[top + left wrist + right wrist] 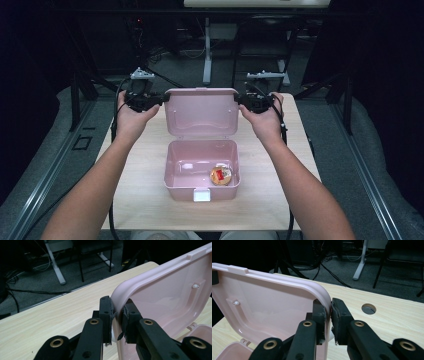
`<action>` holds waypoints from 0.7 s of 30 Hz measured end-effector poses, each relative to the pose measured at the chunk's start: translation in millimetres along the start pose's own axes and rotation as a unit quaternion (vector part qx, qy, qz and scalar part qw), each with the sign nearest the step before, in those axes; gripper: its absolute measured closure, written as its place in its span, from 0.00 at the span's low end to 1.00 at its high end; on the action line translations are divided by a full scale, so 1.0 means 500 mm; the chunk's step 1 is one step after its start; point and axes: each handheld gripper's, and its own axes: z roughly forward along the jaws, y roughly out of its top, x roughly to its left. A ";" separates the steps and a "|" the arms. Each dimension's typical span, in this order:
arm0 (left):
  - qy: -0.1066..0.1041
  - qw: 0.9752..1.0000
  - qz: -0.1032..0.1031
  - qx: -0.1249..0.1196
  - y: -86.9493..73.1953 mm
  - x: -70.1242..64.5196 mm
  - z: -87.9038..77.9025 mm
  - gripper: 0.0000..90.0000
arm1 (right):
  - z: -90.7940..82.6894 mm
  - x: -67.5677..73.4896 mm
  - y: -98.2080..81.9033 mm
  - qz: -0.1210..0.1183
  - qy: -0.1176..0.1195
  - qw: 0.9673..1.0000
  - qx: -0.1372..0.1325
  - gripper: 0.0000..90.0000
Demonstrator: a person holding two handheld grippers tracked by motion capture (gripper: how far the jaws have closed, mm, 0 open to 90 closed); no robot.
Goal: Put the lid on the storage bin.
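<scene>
Pink lunch box sits at the centre of the desk, its base toward me and its lid standing upright at the box's twelve o'clock edge, hinged open. I have the left gripper clamped on the lid's upper corner at about ten o'clock from the box's middle, and the right gripper clamped on the opposite upper corner at about two o'clock; in the left gripper view the lid's rim runs between the two pads and both press on it, and the right gripper view shows the same pinch on the other corner. Inside the base, toward its five o'clock corner, lies a small round orange snack pack with a red mark; I cannot make out what it is exactly. The white latch at the six o'clock wall hangs free. I judge the step in hand to be handling the lid with both grippers, either finishing the opening or starting the closing; the pictures alone do not settle which. If closing, the next move calls for both hands swinging the lid toward six o'clock together, evenly, so the hinge does not twist, then letting go before the rim pinches the pads
</scene>
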 end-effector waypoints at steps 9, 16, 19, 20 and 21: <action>0.000 1.000 0.001 -0.003 -0.004 0.000 0.000 0.89 | -0.003 0.003 -0.001 -0.001 0.002 1.000 0.003 0.89; -0.004 1.000 0.001 -0.002 -0.009 0.001 -0.002 0.88 | -0.007 0.006 -0.003 -0.007 0.001 1.000 0.004 0.88; -0.005 1.000 0.000 -0.001 -0.009 0.001 -0.004 0.88 | -0.010 0.008 -0.004 -0.010 0.001 1.000 0.003 0.88; -0.007 1.000 0.000 -0.002 -0.010 0.002 -0.004 0.88 | -0.011 0.009 -0.005 -0.010 0.001 1.000 0.002 0.88; -0.010 1.000 -0.002 -0.001 -0.010 0.002 -0.005 0.88 | -0.012 0.009 -0.005 -0.009 0.002 1.000 0.001 0.87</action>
